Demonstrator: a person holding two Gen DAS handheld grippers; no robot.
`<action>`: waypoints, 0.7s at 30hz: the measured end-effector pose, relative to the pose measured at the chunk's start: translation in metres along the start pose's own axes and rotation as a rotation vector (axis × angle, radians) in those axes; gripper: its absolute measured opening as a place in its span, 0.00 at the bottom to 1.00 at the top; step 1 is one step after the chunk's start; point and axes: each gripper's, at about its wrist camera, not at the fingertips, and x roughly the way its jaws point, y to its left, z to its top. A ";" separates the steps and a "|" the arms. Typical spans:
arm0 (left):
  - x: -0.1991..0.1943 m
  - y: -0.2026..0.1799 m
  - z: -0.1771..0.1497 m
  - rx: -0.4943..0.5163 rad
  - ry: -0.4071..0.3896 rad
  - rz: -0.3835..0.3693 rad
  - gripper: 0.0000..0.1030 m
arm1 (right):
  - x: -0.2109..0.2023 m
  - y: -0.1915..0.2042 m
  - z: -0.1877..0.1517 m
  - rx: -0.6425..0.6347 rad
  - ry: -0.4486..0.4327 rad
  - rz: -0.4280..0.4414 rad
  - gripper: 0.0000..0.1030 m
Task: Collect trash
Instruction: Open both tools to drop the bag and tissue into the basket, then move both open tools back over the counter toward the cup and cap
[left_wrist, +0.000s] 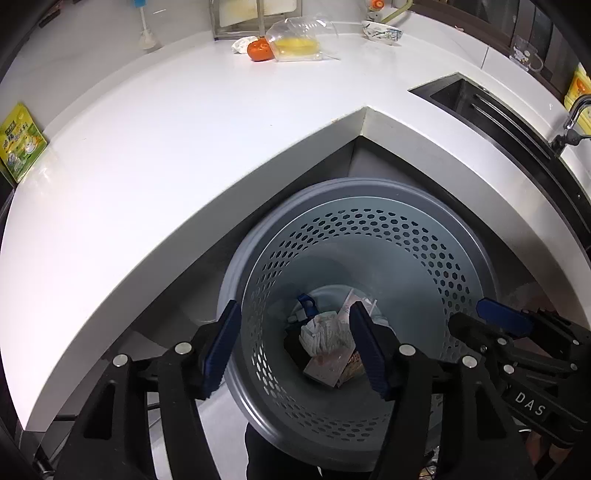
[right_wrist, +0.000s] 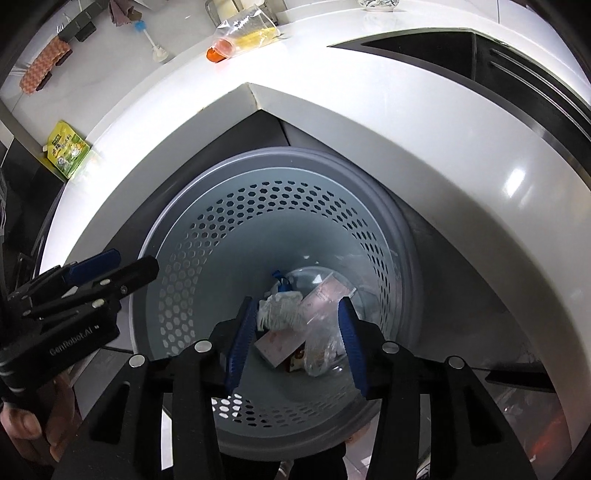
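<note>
A grey perforated trash bin (left_wrist: 369, 221) stands on the floor in the counter's inner corner; it also shows in the right wrist view (right_wrist: 280, 206). At its bottom lie a crumpled white tissue (left_wrist: 325, 334), a pink carton (left_wrist: 327, 365), a blue item (left_wrist: 306, 304) and a clear plastic wrapper (right_wrist: 321, 350). My left gripper (left_wrist: 295, 347) is open and empty above the bin's left rim. My right gripper (right_wrist: 299, 339) is open and empty above the bin. Each gripper shows at the edge of the other's view.
The white L-shaped counter (left_wrist: 184, 129) wraps around the bin. On it lie an orange (left_wrist: 260, 51), a clear bag with yellow contents (left_wrist: 299, 42), a white crumpled scrap (left_wrist: 242, 44), a green-yellow pouch (left_wrist: 20, 142) and a bowl (left_wrist: 382, 32). A dark sink (left_wrist: 480, 103) is at right.
</note>
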 end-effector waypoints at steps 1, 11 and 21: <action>-0.002 0.001 0.000 -0.003 0.000 -0.001 0.59 | 0.000 0.002 -0.001 -0.003 0.003 -0.001 0.43; -0.025 0.005 0.007 -0.002 -0.008 -0.030 0.62 | -0.018 0.008 0.001 -0.026 -0.007 0.006 0.47; -0.057 0.018 0.037 0.008 -0.061 -0.019 0.66 | -0.045 0.027 0.025 -0.035 -0.090 0.038 0.50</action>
